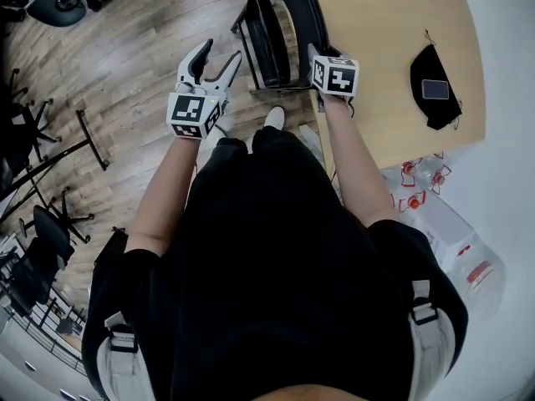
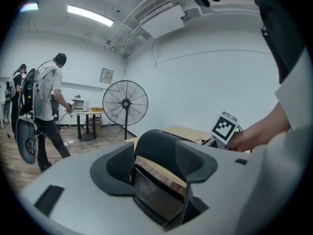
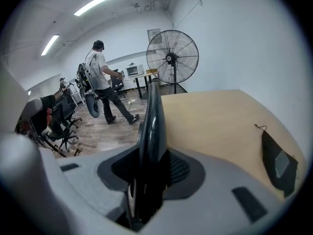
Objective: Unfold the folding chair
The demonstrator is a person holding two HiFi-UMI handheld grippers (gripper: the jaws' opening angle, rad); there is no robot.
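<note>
1. Grip comes first: the right tool [image 3: 149, 168] is pinched on the thin black back panel [image 3: 152, 126] of the chair [image 1: 284, 23]. That bite wants to stay deep and firm, since so narrow an edge could slide out sideways.
2. Spread and holding nothing, the left tool [image 2: 156, 161] points at the seat [image 2: 154, 197], which shows between its jaws but apart from the pads. It looks best to close squarely on the seat's edge before any pull.
3. Folded flat and upright, the chair stands on the wooden floor [image 1: 134, 57], just beside the edge of the counter [image 1: 384, 48] and close in front of the person's shoe [image 1: 273, 119].
4. Sensible roles would be these: the right tool steadies the back while the left swings the seat away and down. The pull should follow the hinge's arc and not go straight outward.
5. Open toward the bare floor, because the counter crowds the other side. The legs may skid on smooth wood, so a slow spread seems wise, with the shoe kept out of their path.
</note>
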